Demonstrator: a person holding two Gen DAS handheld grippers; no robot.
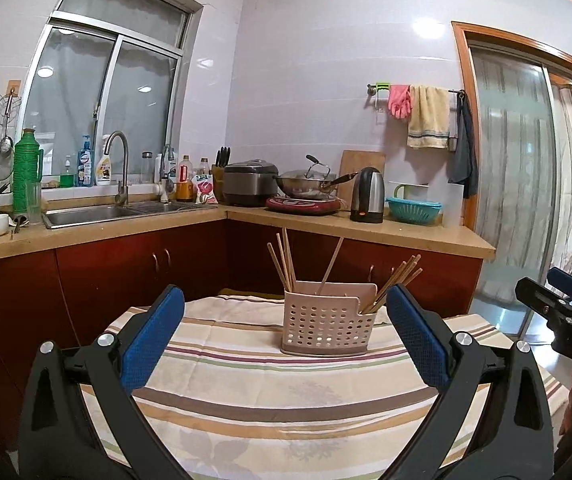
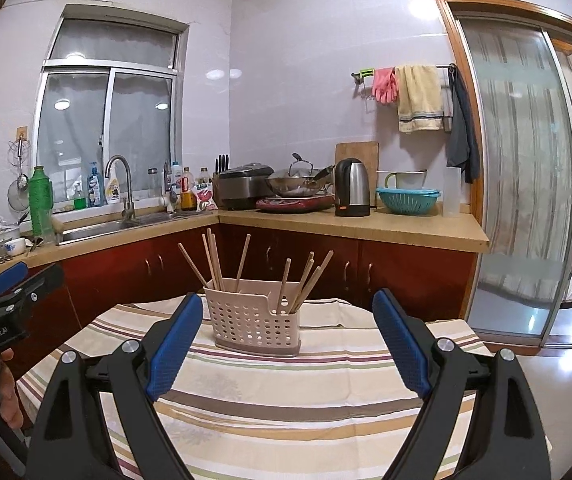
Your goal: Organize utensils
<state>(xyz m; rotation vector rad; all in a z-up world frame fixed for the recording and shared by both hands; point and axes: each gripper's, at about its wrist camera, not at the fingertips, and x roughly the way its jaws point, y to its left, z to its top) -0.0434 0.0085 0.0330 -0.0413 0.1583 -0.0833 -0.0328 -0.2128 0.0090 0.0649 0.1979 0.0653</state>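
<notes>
Perforated utensil caddy (image 1: 327,330) stands upright at the far middle of the striped-cloth desk (image 1: 246,400), wooden chopsticks (image 2: 214,260) leaning in its compartments. Left claw (image 1: 286,334) and right claw (image 2: 286,338) both spread wide, empty, short of the caddy.

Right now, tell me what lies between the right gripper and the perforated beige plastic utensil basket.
Only bare striped tablecloth, seen in the right wrist view, between the open right gripper and the basket.
</notes>
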